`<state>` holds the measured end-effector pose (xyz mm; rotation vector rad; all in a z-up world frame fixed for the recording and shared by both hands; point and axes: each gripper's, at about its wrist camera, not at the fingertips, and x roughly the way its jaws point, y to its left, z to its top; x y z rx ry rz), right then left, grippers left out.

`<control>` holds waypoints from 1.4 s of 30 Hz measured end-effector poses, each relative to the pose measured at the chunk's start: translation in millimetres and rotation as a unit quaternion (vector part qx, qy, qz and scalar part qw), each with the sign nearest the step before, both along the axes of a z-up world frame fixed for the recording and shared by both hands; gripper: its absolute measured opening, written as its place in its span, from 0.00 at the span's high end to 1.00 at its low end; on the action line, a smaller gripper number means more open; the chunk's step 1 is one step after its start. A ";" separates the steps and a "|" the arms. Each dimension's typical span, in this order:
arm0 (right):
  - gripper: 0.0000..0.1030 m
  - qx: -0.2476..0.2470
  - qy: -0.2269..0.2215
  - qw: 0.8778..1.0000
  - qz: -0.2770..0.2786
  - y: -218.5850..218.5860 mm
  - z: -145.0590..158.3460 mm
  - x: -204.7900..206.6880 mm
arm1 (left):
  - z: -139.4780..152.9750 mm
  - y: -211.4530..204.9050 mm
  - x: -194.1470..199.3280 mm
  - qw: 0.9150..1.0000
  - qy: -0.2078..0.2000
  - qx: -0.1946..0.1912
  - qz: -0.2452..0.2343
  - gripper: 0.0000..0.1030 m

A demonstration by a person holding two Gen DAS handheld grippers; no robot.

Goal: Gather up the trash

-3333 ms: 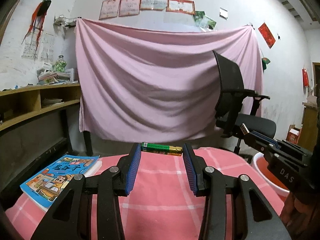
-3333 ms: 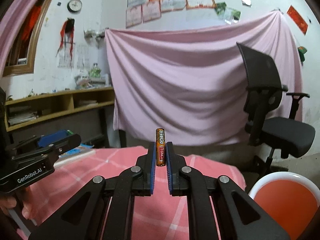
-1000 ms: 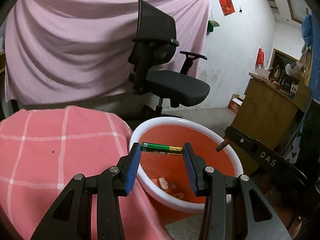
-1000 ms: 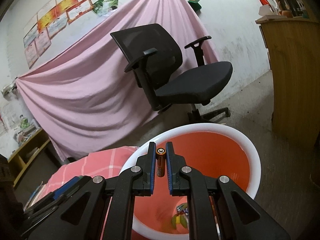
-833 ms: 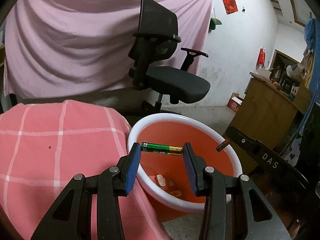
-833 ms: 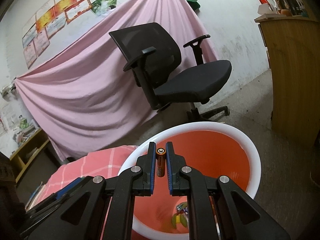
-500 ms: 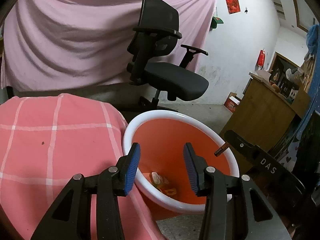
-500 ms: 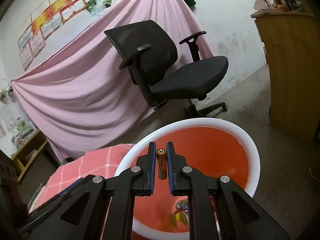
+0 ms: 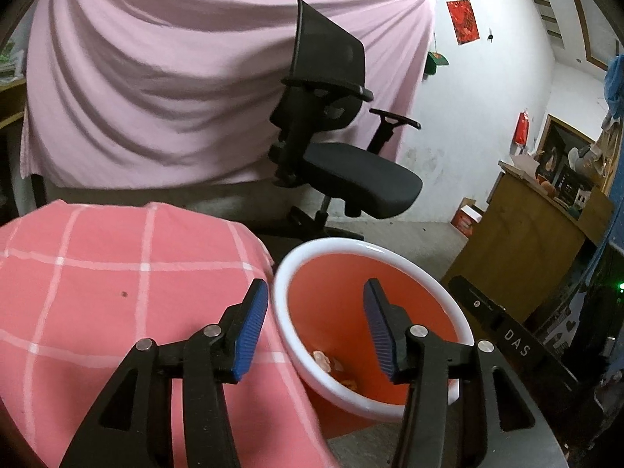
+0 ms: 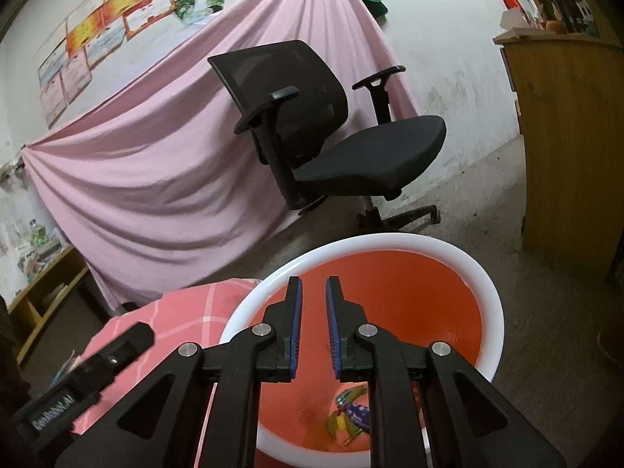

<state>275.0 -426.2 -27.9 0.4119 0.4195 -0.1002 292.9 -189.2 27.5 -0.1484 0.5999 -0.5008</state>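
Over the round orange plastic bin w/ white rim, both tools hang w/ nothing between their blue-padded jaws. Left gripper sits at the bin's near-left edge: its left finger is over the pink-and-white checked cloth on the tabletop, its right finger over the bin's mouth; jaws are spreading, well apart, empty. Right gripper points into the bin from the other side; jaws are parting too, only a narrow gap so far, nothing in it. Trash lies at the bin's bottom: crumpled wrappers in yellow, green and blue (too small to tell what else). Behind the bin stands a black mesh-back office chair, and behind that a pink draped sheet.
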 end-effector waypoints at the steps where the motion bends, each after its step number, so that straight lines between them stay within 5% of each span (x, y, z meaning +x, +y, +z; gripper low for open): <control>1: 0.74 -0.002 -0.002 1.000 0.000 2.2 0.3 -1.1 | 1.1 1.7 -0.8 1.000 -0.002 0.001 0.003 0.56; 9: 0.69 -0.032 -0.031 0.999 0.002 19.4 8.5 -11.3 | 15.0 30.4 -17.7 0.999 -0.030 0.006 0.041 0.48; 16: 0.53 -0.059 -0.080 0.995 0.011 41.1 20.4 -25.7 | 24.1 62.7 -38.0 0.995 -0.059 0.009 0.081 0.39; 21: 0.20 -0.071 -0.104 0.992 0.010 54.1 25.1 -34.3 | 24.3 83.4 -52.4 0.992 -0.066 0.017 0.105 0.37; 25: 0.14 -0.086 -0.124 0.989 0.010 65.3 28.4 -43.6 | 23.4 96.6 -60.4 0.990 -0.070 0.020 0.121 0.35; 27: 0.06 -0.088 -0.135 0.987 0.010 69.2 29.1 -48.7 | 23.8 103.4 -65.3 0.989 -0.075 0.015 0.130 0.15; 40: 0.00 -0.100 -0.176 0.979 0.025 93.8 35.5 -88.0 | 21.4 137.1 -106.3 0.979 -0.112 0.011 0.170 0.10; 42: 0.00 -0.101 -0.176 0.979 0.031 96.8 35.1 -94.2 | 21.0 140.1 -115.8 0.977 -0.119 0.014 0.177 0.02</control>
